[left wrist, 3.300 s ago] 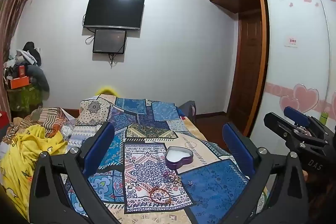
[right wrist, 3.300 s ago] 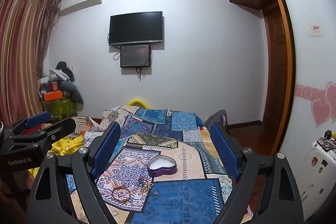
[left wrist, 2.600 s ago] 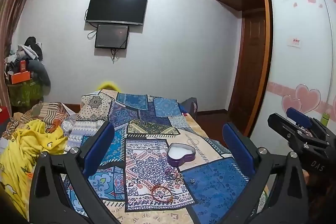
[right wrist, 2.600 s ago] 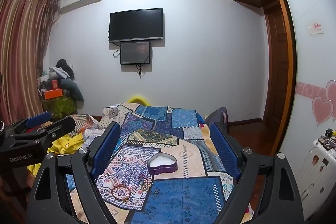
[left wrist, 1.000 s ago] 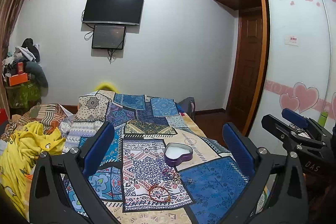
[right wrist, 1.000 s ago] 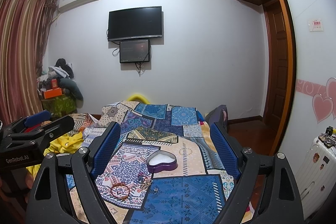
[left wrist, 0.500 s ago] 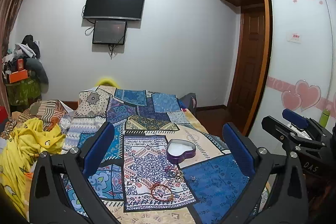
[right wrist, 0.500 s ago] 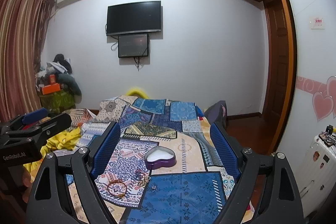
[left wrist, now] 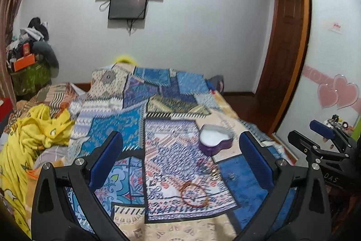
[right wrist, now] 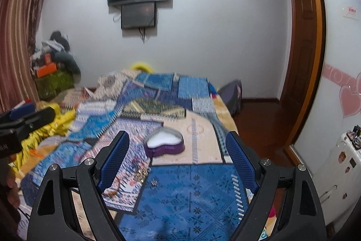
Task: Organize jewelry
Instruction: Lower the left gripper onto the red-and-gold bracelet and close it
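A purple heart-shaped box (left wrist: 215, 143) with a white inside lies open on the patchwork bedspread (left wrist: 135, 128); it also shows in the right wrist view (right wrist: 164, 144). A red-brown bracelet (left wrist: 194, 194) lies nearer me on the spread. Small gold and dark pieces of jewelry (left wrist: 214, 171) lie between bracelet and box, also seen blurred in the right wrist view (right wrist: 142, 172). My left gripper (left wrist: 180, 155) is open and empty above the spread. My right gripper (right wrist: 178, 155) is open and empty, with the box ahead between its fingers.
A yellow garment (left wrist: 33, 130) is heaped at the bed's left side. A cluttered stand (left wrist: 27, 69) is by the far left wall. A wooden door (left wrist: 284, 49) and a wardrobe with pink hearts (left wrist: 338, 92) are on the right. A white suitcase (right wrist: 338, 168) stands at the right.
Both grippers have moved forward and tilted down toward the bed, so the box and jewelry look larger and closer. Both stay open and empty.
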Tool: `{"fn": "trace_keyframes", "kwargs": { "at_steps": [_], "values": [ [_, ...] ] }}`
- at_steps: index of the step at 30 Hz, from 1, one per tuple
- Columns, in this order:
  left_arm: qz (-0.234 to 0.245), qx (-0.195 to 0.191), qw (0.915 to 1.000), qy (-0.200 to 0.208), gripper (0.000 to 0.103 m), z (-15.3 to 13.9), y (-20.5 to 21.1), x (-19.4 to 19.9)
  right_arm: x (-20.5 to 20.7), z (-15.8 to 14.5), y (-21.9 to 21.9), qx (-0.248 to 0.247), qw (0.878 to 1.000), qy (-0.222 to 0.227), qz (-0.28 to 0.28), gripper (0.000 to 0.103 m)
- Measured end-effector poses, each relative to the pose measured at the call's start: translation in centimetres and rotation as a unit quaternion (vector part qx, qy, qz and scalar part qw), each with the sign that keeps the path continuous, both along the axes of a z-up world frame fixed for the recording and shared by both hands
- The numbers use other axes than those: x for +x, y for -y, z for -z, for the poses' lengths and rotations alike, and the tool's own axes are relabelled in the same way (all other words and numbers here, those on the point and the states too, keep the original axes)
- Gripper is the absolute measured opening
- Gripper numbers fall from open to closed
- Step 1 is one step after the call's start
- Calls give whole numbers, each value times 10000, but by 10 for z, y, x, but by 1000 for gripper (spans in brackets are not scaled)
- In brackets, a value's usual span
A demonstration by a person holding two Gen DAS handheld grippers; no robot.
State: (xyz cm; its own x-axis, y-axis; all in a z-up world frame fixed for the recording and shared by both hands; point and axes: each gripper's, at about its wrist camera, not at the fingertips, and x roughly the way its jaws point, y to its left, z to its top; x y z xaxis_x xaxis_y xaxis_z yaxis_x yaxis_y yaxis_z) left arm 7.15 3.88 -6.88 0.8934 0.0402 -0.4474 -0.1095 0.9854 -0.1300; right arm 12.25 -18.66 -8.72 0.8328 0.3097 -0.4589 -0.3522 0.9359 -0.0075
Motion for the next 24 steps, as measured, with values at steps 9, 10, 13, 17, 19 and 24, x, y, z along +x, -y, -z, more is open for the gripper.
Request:
{"fn": "trace_keyframes", "kwargs": {
  "at_steps": [9, 10, 13, 17, 19, 24],
  "values": [
    [218, -69, 9944, -1030, 87, 58, -11, 40, 32, 49, -5, -252, 9942, -988, -330, 85],
    [265, -62, 9932, -1135, 84, 65, -9, 44, 34, 50, -5, -239, 9937, -1037, -352, 85],
    [472, -135, 9885, -1430, 66, 83, -6, 53, 41, 61, -7, -220, 9910, -1239, -459, 81],
    [718, -273, 9795, -1863, 51, 106, -1, 63, 48, 74, -11, -175, 9857, -1538, -660, 73],
    [800, -294, 9766, -1977, 45, 112, 2, 64, 49, 80, -13, -171, 9825, -1682, -779, 65],
    [1055, -363, 9700, -2158, 34, 124, 7, 67, 56, 91, -22, -199, 9762, -1906, -1019, 48]
  ]
}}
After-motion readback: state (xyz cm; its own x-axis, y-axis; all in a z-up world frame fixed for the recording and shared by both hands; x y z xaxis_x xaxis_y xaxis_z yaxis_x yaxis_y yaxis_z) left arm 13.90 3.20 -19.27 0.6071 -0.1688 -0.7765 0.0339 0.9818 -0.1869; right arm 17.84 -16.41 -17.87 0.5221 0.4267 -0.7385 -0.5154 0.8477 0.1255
